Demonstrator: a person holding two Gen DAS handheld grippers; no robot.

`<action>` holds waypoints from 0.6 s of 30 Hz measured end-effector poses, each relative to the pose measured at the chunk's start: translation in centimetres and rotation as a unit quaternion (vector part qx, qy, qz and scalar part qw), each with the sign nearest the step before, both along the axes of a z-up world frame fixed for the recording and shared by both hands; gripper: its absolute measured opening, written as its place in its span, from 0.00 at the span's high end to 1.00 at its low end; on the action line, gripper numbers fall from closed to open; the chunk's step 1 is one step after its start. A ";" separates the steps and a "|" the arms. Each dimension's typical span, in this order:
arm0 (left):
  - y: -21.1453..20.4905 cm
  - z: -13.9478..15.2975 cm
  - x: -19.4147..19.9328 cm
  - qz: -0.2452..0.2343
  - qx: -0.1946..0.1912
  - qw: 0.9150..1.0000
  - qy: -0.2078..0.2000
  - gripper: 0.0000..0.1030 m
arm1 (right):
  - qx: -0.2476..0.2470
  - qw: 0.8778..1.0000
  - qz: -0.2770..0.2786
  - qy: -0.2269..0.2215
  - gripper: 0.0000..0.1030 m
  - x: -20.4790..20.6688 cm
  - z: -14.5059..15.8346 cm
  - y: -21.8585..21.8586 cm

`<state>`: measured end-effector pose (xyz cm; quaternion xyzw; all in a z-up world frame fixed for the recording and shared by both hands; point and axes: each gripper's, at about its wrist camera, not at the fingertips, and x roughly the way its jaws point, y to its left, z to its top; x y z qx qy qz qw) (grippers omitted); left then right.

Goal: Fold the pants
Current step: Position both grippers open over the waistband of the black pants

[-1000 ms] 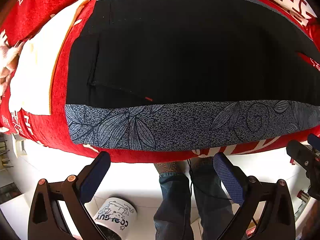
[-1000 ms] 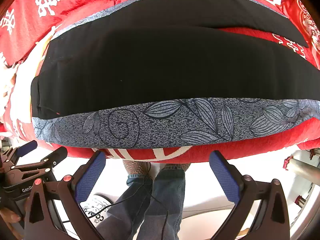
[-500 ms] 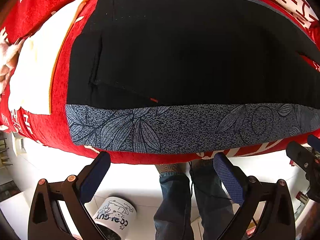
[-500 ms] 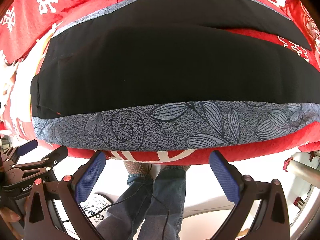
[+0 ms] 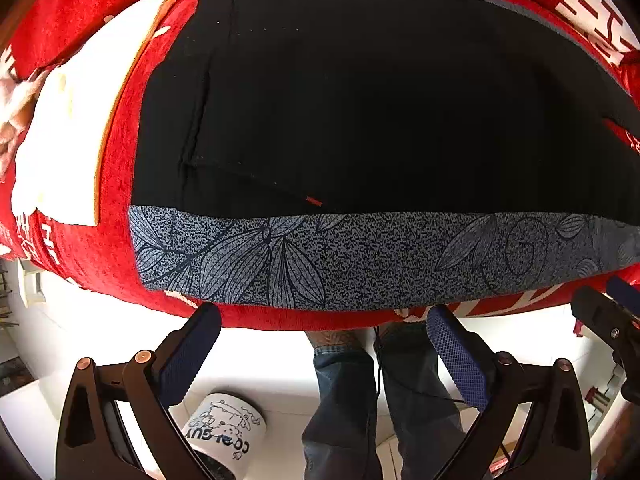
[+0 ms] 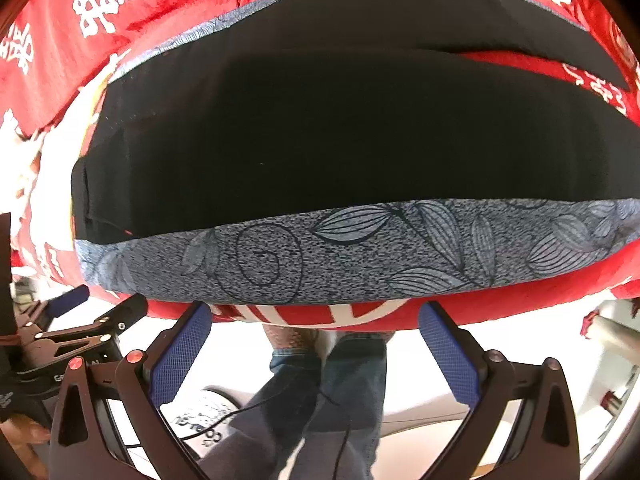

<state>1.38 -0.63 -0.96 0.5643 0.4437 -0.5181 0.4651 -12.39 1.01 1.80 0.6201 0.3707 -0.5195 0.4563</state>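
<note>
Both views creep forward — the pants' [image 5: 360, 100] grey leaf-print stripe [image 5: 360, 256] slides lower, now nearly meeting the fingertips of the left gripper [image 5: 320, 320] and right gripper [image 6: 314, 316].

We see our black left gripper [image 5: 323, 318] and right gripper [image 6: 315, 316] with blue textured pads [image 6: 450, 356], copper screws [image 5: 143, 356], and blue jeans [image 5: 352, 396].
</note>
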 end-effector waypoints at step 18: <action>0.2 0.0 0.8 0.010 -0.013 1.000 0.019 0.00 | -0.018 0.999 -0.007 -0.028 0.00 0.5 0.0 0.1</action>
